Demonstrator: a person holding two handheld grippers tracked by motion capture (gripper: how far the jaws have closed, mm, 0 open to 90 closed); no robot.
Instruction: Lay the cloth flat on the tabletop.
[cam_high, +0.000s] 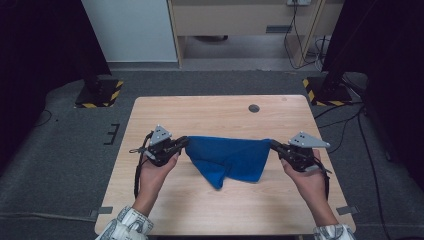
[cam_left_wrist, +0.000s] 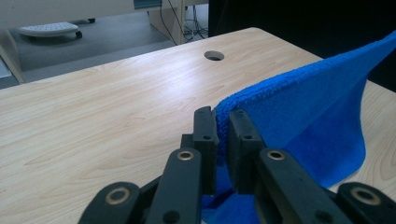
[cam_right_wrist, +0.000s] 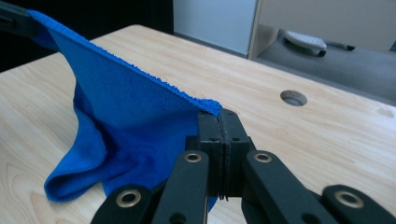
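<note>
A blue cloth (cam_high: 227, 156) hangs stretched between my two grippers above the wooden table (cam_high: 220, 112), its lower folds drooping toward the tabletop. My left gripper (cam_high: 184, 142) is shut on the cloth's left corner; in the left gripper view the jaws pinch the folded blue edge (cam_left_wrist: 223, 122) between them. My right gripper (cam_high: 273, 144) is shut on the right corner, and in the right gripper view the jaws meet tightly on the cloth's tip (cam_right_wrist: 219, 116). The cloth (cam_right_wrist: 126, 135) sags away to the left there, and its far end reaches the other gripper's dark jaws.
A round cable hole (cam_high: 254, 108) sits in the table near its far edge. Dark stands with yellow-black striped bases (cam_high: 100, 95) stand on the floor beyond both far corners. Cables trail on the floor at the right. Cabinets stand behind the table.
</note>
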